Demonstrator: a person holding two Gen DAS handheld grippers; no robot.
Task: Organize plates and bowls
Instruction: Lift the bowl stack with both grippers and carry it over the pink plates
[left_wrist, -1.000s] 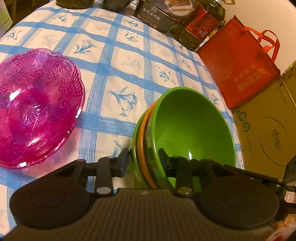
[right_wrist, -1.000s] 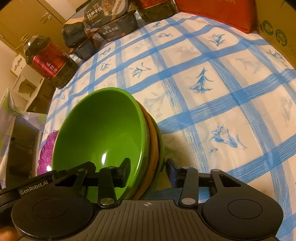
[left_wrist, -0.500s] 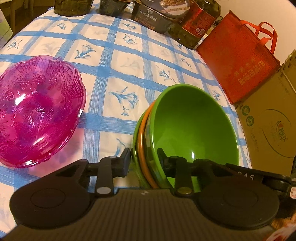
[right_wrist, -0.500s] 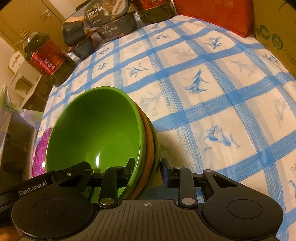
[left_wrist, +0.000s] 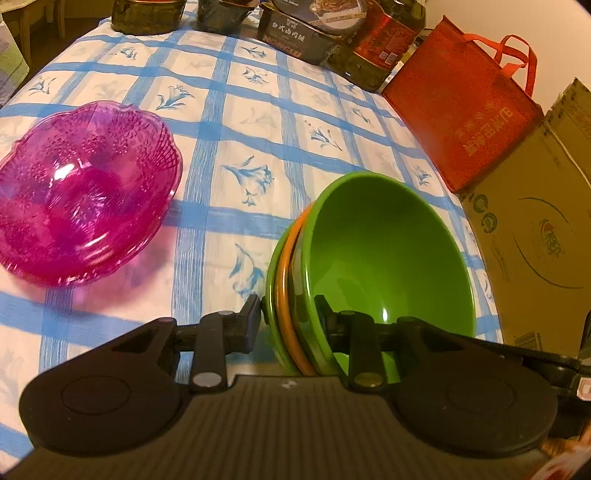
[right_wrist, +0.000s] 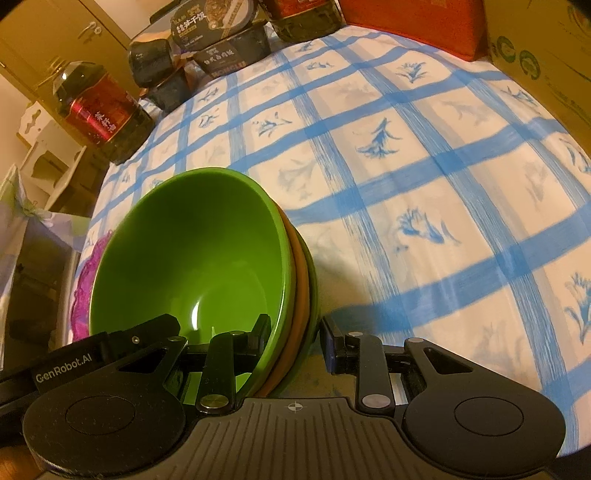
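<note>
A nested stack of bowls (left_wrist: 388, 251), green inside, orange in the middle and green outside, hangs tilted just over the checked tablecloth (left_wrist: 240, 92). My left gripper (left_wrist: 288, 314) is shut on its left rim, one finger inside the top bowl and one outside. My right gripper (right_wrist: 295, 332) is shut on the opposite rim of the same stack (right_wrist: 192, 258), again with a finger on each side. A pink cut-glass bowl (left_wrist: 81, 192) sits on the cloth to the left; its edge (right_wrist: 83, 284) shows behind the stack in the right wrist view.
A red tote bag (left_wrist: 461, 110) and a cardboard box (left_wrist: 535, 240) border the table's right side. Dark food boxes (left_wrist: 295, 33) and a red-labelled oil bottle (right_wrist: 99, 110) line the far edge. Bare cloth (right_wrist: 443, 203) spreads to the right of the stack.
The right gripper's jaws closed in on the stack's rim. Both grippers then moved across the table with the stack, so the pink bowl and far items sit slightly farther off.
</note>
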